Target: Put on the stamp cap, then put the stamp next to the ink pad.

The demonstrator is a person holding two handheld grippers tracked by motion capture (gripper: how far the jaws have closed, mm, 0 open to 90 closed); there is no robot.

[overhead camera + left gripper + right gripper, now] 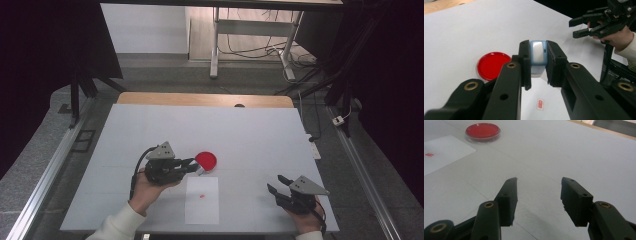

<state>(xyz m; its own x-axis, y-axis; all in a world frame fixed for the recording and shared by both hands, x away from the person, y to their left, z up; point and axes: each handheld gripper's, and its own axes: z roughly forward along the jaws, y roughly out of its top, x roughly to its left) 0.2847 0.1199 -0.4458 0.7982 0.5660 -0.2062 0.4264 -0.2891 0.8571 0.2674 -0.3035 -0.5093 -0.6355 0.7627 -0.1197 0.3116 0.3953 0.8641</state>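
Note:
My left gripper [194,165] is shut on a small pale-blue block with a white face [537,55], held above the table just left of a round red dish [206,159]. In the left gripper view the dish [492,65] lies below and left of the jaws. A white sheet [202,202] lies in front of the dish and bears a small red mark [202,195]. My right gripper [278,185] hovers near the table's front right, open, with nothing between its jaws [539,182]. It also appears far off in the left gripper view [577,28].
The white table top [250,130] is wide and bare between the dish and the right gripper. A wooden edge [205,99] runs along the back. Metal rails flank both sides, and a desk frame with cables stands on the floor behind.

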